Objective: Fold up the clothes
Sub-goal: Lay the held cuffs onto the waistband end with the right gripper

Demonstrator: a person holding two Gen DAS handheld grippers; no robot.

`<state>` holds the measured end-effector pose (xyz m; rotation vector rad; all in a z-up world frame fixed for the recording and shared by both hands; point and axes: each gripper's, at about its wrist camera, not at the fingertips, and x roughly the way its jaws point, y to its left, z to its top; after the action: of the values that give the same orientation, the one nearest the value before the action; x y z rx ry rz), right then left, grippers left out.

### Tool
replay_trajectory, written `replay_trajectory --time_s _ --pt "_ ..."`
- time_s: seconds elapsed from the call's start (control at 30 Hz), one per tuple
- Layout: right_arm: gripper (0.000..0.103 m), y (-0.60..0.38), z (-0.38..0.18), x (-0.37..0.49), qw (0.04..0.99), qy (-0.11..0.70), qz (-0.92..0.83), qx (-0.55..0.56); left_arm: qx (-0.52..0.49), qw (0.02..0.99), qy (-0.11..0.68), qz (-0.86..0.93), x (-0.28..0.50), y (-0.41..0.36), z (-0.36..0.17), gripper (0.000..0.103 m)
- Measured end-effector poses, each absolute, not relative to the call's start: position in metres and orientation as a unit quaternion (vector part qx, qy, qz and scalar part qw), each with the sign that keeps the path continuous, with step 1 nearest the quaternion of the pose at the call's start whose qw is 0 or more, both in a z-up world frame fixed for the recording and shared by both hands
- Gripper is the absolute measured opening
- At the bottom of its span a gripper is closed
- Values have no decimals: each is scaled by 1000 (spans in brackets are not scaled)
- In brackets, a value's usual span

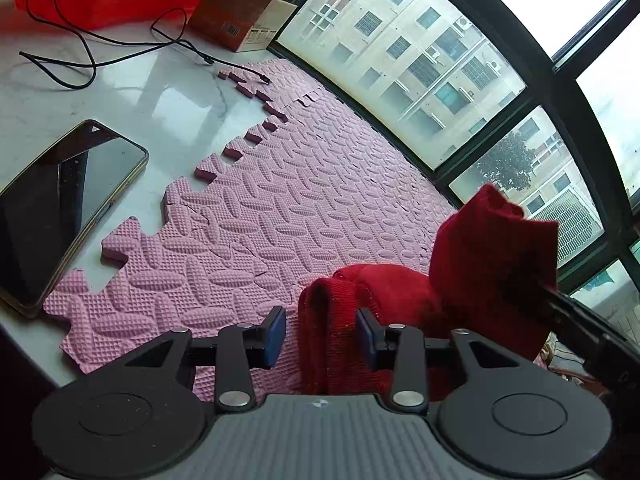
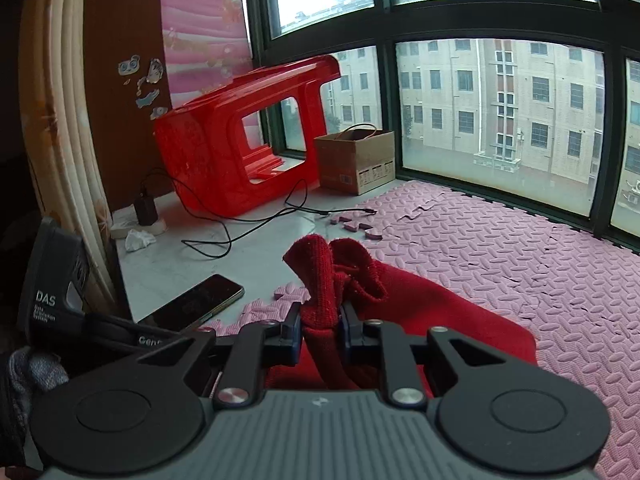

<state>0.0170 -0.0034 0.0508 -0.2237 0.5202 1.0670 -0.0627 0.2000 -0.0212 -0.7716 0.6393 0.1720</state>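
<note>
Both grippers work one red cloth (image 2: 420,304) that lies on the pink mat (image 2: 520,248) by the window. Right gripper (image 2: 320,330): jaws clamped on a bunched corner of the cloth, which sticks up past the fingertips in a loose tuft while the rest trails down to the mat. Left gripper (image 1: 322,334): jaws apart, a doubled edge of the cloth standing between the pads, close to the right pad and clear of the left one, so nothing is pinched there.

To do this fold well, the left jaws should, I judge, close squarely on that doubled edge before either hand pulls; otherwise the right hand's lift will drag the cloth out from between them. Both corners then want even tension and matching height, so the fold line lands straight. Set the cloth down on the open mat, well away from the phone (image 1: 60,208) and cable (image 1: 120,42) on the white sill (image 1: 168,92) beside it, with the red stool (image 2: 240,140) and box (image 2: 356,160) farther off.
</note>
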Motion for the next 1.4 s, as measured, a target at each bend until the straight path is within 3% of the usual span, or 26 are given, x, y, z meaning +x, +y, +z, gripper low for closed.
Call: replay_trajectory --time_s 0.27,0.53,0.7,0.97,1.0,1.03,1.1,1.23,1.4 --pt "20 20 23 -22 779 232 543 -210 -381 869 301 91 -67 210 -24 41" --pt "23 -15 43 -22 776 234 559 -174 -369 883 275 87 -71 214 -2 41" --pt "30 -29 43 -10 798 230 520 -197 -335 905 258 43 -61 198 25 42" --pt "31 -24 19 1 795 245 508 -225 -272 918 290 5 -26 169 29 41" --pt "31 -23 17 0 794 244 508 -228 -265 918 295 1 -23 167 28 35" --pt "30 -22 16 0 793 243 509 -231 -258 919 299 -4 -20 165 27 21" --pt "24 -21 14 2 793 246 509 -229 -246 920 303 -6 -16 162 26 13" --pt "12 -31 22 8 803 247 506 -198 -238 926 293 -14 -16 163 34 9" --pt "10 -44 44 11 807 244 514 -156 -252 930 265 -35 -24 169 50 8"
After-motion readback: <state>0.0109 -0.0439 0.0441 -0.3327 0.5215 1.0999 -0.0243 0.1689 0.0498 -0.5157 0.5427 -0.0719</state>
